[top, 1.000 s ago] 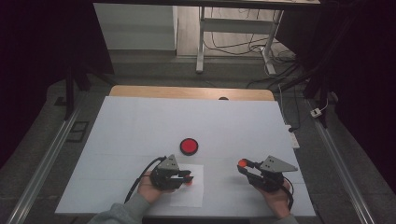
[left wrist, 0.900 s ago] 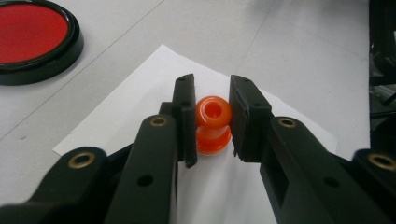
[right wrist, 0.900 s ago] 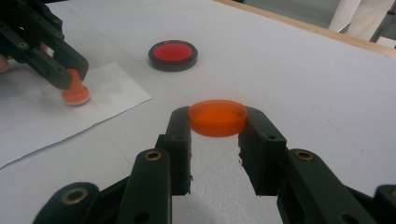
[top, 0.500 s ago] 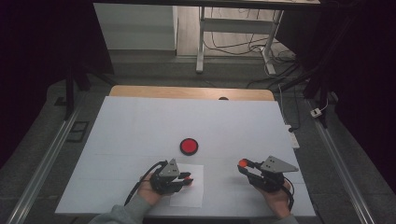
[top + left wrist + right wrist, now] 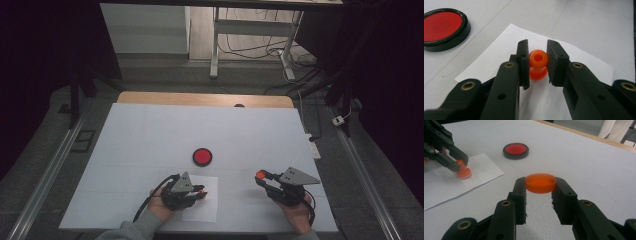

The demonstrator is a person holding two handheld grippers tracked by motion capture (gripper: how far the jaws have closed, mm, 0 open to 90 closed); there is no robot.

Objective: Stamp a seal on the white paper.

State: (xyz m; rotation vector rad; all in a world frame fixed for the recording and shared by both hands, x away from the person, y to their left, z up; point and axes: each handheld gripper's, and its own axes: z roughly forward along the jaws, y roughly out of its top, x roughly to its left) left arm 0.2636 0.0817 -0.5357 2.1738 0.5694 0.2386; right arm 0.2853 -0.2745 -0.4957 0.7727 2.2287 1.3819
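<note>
Since the left gripper [image 5: 199, 193] is clamped on the orange stamp [image 5: 538, 64], stamp axis upright with its base down on the white paper sheet [image 5: 202, 207], we read the next move as straight up off the sheet. Right gripper [image 5: 261, 176] is clenched on the orange cap [image 5: 540, 183], held clear of the table [image 5: 150, 135], well to the stamp's right. Red ink pad [image 5: 202, 156] sits just beyond the sheet; our left hand is nearer to it.

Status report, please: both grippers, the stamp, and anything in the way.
Left gripper shut on orange stamp, on paper. Right gripper shut on orange cap. Ink pad apart.
</note>
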